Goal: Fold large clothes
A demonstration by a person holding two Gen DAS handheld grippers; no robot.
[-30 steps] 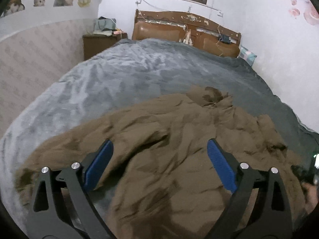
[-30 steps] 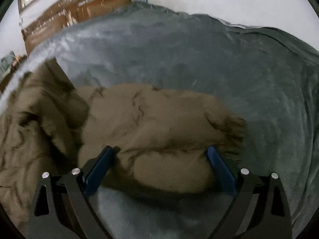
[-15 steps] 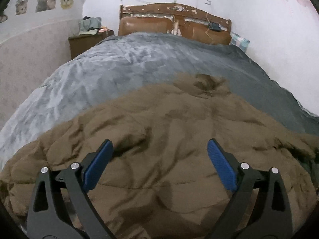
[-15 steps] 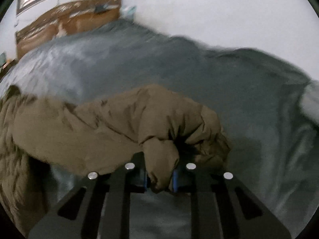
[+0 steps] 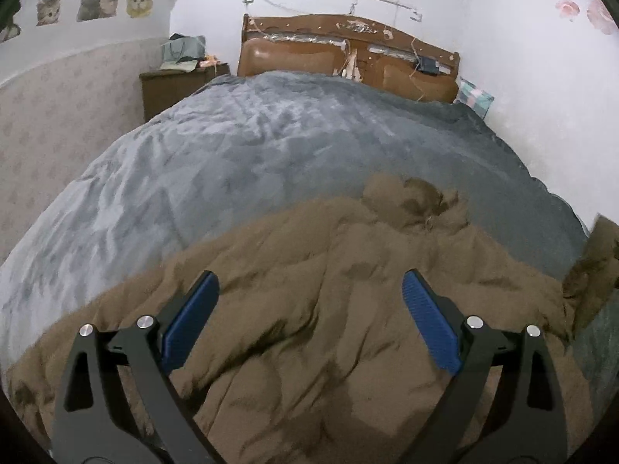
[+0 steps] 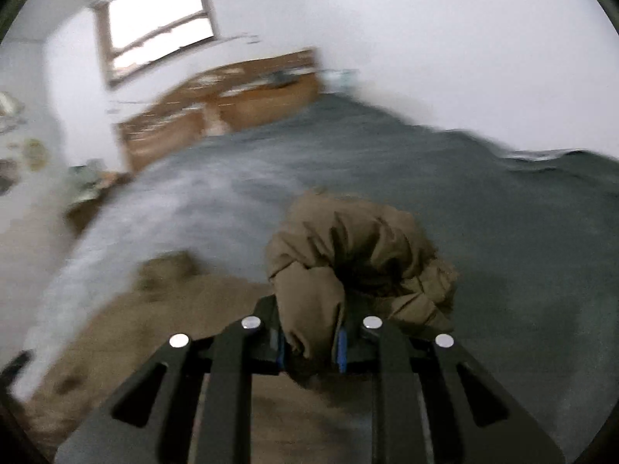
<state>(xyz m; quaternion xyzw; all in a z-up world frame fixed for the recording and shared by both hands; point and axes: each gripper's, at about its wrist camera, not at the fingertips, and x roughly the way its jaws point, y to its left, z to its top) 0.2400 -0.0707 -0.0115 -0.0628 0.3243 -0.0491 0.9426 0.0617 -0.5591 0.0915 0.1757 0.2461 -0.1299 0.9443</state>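
The brown padded coat [image 5: 317,332] is lying spread across the near half of the bed's grey blanket [image 5: 240,154], its collar end bunching toward the far side. The right gripper [image 6: 311,342] is clenching a thick wad of the coat's sleeve [image 6: 359,255] and carrying it above the blanket — the blurred room suggests a fast swing, probably to bring the sleeve in over the body for a fold. The left gripper [image 5: 307,321] is hanging over the middle of the coat with its blue pads [image 5: 429,324] spread wide and grasping nothing, likely waiting to pin or pinch the fabric. At the far right of the left wrist view, a lifted brown fold is showing — seemingly that same sleeve.
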